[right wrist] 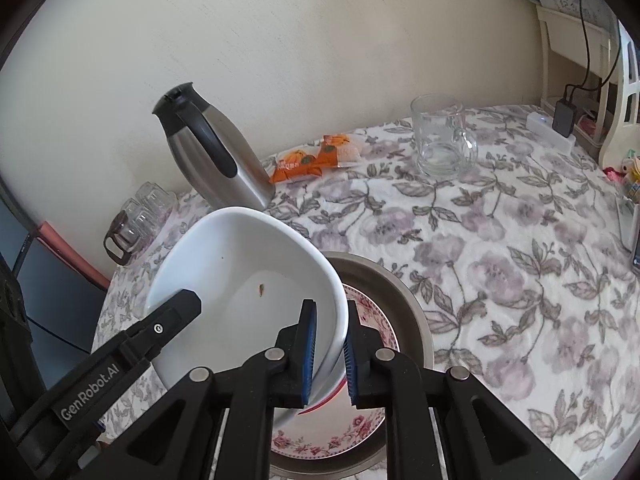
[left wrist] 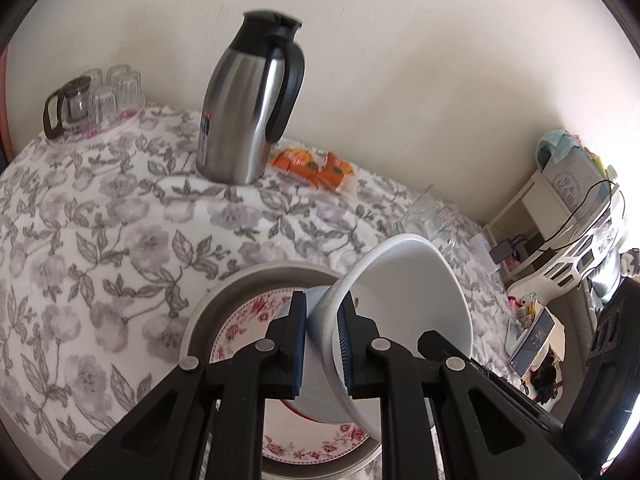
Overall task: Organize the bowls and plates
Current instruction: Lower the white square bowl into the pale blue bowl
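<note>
**Bowl held over the stack**

Gripped by both tools: left tool clamped on the near rim of the white bowl, right tool clamped on the opposite rim. Tilted, hanging just ahead of each tool's tips, above the floral plate lying in the grey dish on the bench. A red-rimmed piece seen under the bowl; cannot tell what. Small crumb inside the bowl. Step in hand, likely: stacking the bowl on the plate. Next move: level the bowl, lower centred, then release both grips evenly. Flask and mug well ahead, clear.
</note>
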Demonstrator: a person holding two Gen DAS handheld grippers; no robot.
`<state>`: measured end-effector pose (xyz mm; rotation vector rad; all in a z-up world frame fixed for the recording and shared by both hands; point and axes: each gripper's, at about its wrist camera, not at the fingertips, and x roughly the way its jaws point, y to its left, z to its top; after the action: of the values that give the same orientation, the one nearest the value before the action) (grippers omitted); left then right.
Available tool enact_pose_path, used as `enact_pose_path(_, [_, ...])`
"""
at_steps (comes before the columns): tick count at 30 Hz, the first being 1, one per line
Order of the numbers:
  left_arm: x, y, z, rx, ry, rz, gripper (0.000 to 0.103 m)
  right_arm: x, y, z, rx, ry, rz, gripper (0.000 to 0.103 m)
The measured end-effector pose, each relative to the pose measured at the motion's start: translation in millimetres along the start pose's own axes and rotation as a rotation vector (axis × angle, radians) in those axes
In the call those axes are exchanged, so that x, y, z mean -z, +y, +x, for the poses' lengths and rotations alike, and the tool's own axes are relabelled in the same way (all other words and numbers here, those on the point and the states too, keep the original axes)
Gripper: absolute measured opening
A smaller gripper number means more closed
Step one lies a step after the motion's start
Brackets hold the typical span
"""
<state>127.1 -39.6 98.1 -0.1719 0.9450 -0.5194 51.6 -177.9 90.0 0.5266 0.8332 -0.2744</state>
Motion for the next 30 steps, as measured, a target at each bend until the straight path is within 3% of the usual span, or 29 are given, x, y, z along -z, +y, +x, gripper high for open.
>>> enact_pose_path(15, [5.5, 7.8, 22.5, -0.05, 0.078, -0.023, 0.017, 6.9, 1.5, 24.1, 0.022, 0.077, -0.006, 0.016])
enact_pose_path(30, [5.4, 15.5, 27.3, -0.029, 0.098, -0.058, 0.02, 6.5, -2.0, 28.8, 0.016, 0.095, 0.025, 0.021])
